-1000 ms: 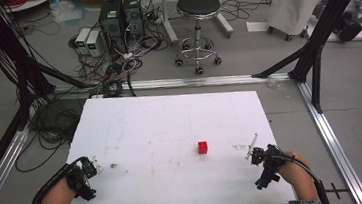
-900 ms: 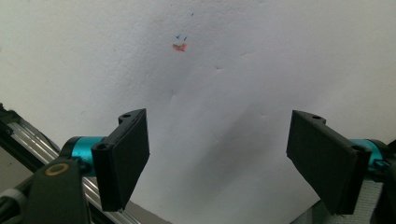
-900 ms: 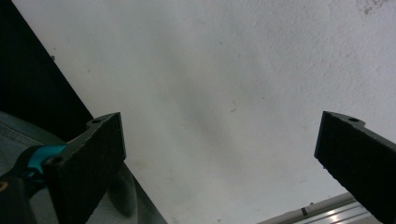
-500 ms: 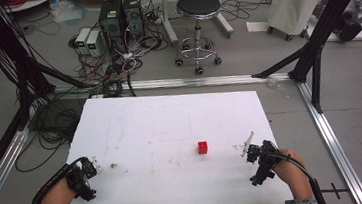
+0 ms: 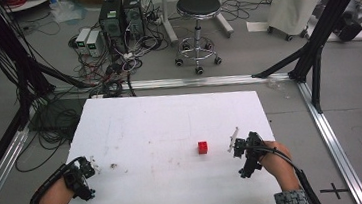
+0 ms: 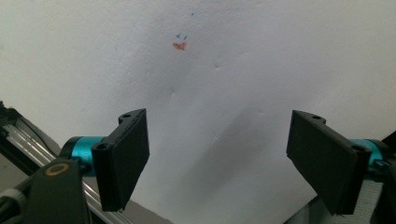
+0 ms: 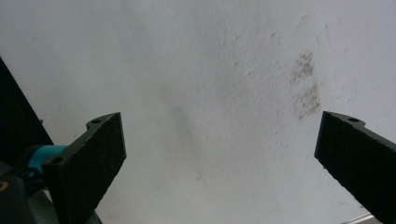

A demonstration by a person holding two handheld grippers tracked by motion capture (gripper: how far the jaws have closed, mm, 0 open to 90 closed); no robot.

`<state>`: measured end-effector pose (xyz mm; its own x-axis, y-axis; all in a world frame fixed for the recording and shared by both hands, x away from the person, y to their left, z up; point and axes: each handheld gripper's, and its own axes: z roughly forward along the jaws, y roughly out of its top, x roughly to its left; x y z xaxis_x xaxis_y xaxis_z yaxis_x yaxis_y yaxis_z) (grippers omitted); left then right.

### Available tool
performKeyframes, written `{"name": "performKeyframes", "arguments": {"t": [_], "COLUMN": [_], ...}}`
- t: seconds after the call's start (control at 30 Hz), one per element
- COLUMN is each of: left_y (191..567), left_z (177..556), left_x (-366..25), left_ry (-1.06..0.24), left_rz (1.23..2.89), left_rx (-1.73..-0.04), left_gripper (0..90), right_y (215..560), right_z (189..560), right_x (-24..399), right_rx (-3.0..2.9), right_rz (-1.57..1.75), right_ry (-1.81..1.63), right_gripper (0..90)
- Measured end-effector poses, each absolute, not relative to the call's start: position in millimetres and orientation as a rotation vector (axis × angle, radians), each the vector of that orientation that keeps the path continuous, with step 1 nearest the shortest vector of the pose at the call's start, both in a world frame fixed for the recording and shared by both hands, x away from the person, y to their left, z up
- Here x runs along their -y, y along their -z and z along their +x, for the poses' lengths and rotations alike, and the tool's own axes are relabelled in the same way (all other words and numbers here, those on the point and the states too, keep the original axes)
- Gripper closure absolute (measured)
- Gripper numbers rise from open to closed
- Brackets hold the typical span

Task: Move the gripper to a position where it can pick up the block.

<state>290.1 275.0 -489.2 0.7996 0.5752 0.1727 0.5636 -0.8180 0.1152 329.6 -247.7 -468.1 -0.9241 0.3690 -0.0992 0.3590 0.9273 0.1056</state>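
Observation:
A small red cube [image 5: 203,147] sits on the white table [image 5: 171,128], right of centre. My right gripper [image 5: 242,152] hovers over the table a short way to the cube's right, held in a hand. Its jaws stand wide open over bare white surface [image 7: 219,140] with nothing between them. My left gripper [image 5: 83,174] is at the table's front left corner, far from the cube. Its jaws are also open and hold nothing [image 6: 217,154]. A small orange mark [image 6: 180,45] shows on the table ahead of the left gripper.
A small dark speck [image 5: 113,166] lies on the table near the left gripper. Grey smudges [image 7: 306,88] mark the surface by the right gripper. Beyond the table stand a stool [image 5: 195,10], computer boxes [image 5: 110,18], tangled cables [image 5: 111,73] and black frame posts [image 5: 314,44].
My right gripper has shifted left along the table, closer to the red cube. The left gripper and the cube have stayed put.

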Motion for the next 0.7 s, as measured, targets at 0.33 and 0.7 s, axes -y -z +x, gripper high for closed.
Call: {"name": "performKeyframes", "arguments": {"t": [0.33,0.7], "left_y": [488.8,488.0], "left_z": [291.7,292.5], "left_x": [-273.9,-273.7], "left_ry": [-0.308,-0.304], "left_rz": [2.919,2.912], "left_rx": [-0.920,-0.916], "left_gripper": [21.5,21.5], "right_y": [460.9,453.4], "right_z": [349.0,365.5], "right_x": [236.1,218.8], "right_rx": [-2.945,-2.946], "right_rz": [0.428,0.315], "right_ry": [-0.048,-0.021], "right_gripper": [1.2,1.2]}}
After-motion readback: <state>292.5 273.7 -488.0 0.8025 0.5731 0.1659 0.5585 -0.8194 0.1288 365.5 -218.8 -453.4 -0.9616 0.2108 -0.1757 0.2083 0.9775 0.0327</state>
